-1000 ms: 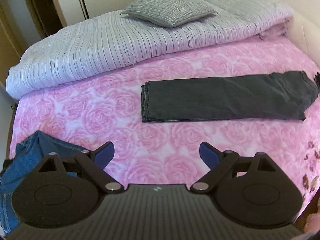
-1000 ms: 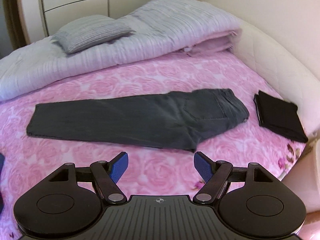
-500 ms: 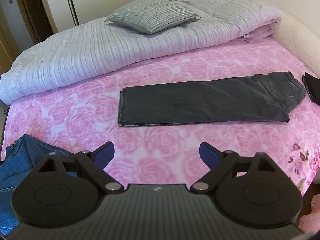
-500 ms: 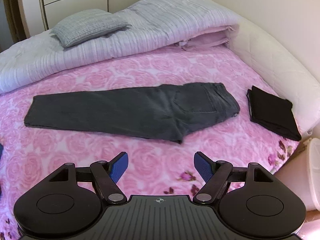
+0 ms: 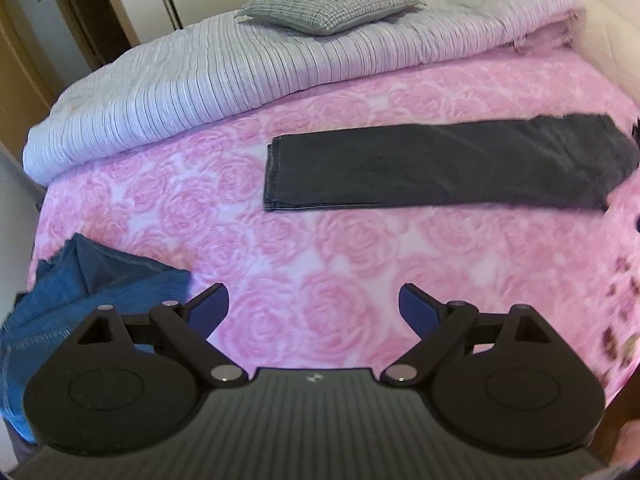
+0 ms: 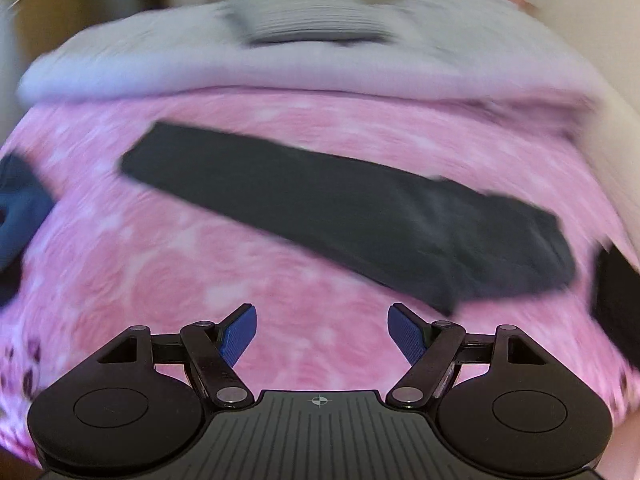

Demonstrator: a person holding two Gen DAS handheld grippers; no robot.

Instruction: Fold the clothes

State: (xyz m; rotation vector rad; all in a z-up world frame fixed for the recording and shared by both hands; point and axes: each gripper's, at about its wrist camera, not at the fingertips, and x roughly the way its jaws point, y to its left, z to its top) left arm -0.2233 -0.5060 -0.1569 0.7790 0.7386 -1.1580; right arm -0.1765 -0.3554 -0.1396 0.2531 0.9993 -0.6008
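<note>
Dark grey jeans [image 5: 440, 164] lie flat on the pink rose bedspread [image 5: 280, 260], folded lengthwise, with the leg hems to the left. The right wrist view, blurred, shows the same grey jeans [image 6: 360, 216] running diagonally across the bed. My left gripper [image 5: 314, 308] hovers open over bare bedspread, well short of the hems. My right gripper [image 6: 322, 334] is open too, above the bedspread just in front of the jeans' waist end. Neither holds anything. A crumpled pair of blue jeans [image 5: 80, 292] lies at the bed's left edge beside my left gripper.
A rolled pale striped duvet [image 5: 240, 68] with a grey pillow [image 5: 328, 8] fills the far side of the bed. A folded black garment [image 6: 616, 304] lies at the right edge. Blue jeans [image 6: 16, 208] show at the left. Wardrobe doors stand behind.
Both views have swung: the left one shifted right, so the grey jeans sit further right in frame. The right gripper turned sharply left, blurring its view. Both grippers stayed open.
</note>
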